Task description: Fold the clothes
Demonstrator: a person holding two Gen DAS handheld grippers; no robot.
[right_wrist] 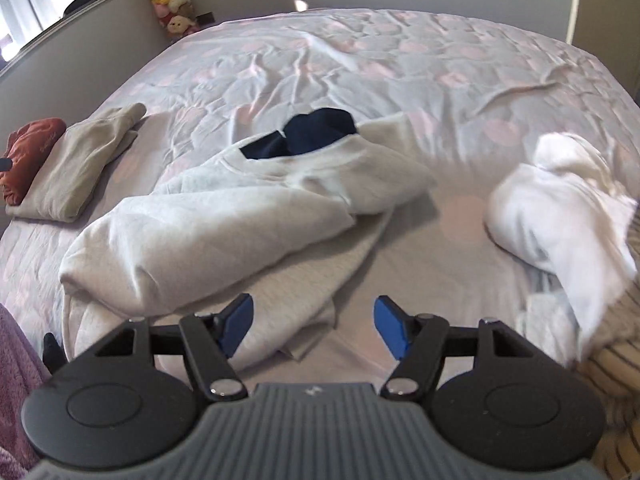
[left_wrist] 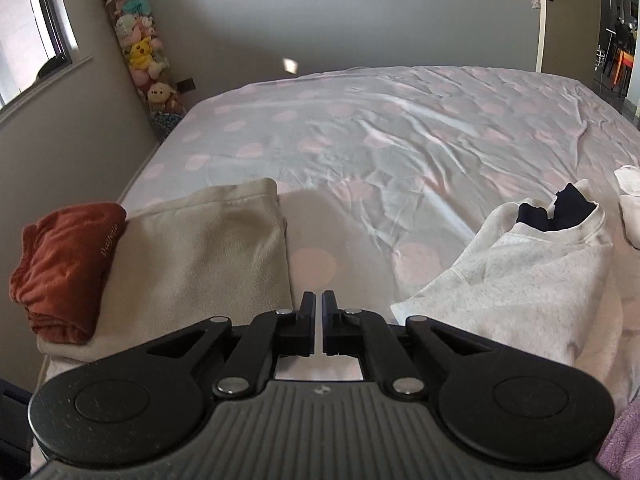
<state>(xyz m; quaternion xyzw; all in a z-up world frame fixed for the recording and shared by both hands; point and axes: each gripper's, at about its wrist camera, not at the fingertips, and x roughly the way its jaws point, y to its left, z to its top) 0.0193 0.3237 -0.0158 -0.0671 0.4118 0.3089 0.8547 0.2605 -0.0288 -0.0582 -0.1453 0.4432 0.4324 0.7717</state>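
Observation:
A light grey sweatshirt (right_wrist: 224, 220) lies crumpled on the bed with a dark navy garment (right_wrist: 316, 130) poking out at its far end; the same sweatshirt (left_wrist: 520, 268) shows at the right of the left wrist view. My right gripper (right_wrist: 314, 318) hangs open just above the sweatshirt's near edge, nothing between its blue pads (right_wrist: 240, 320). My left gripper (left_wrist: 318, 300) is shut and empty over bare sheet, between the sweatshirt and a folded beige garment (left_wrist: 200, 252). A folded rust-red garment (left_wrist: 64, 264) rests on the beige one's left end.
The bed (left_wrist: 360, 128) has a wrinkled grey sheet with pink dots. A white garment (right_wrist: 560, 208) lies bunched at the right. A purple fabric (right_wrist: 16, 360) sits at the near left edge. A column of plush toys (left_wrist: 140, 48) stands in the far left corner beside a window.

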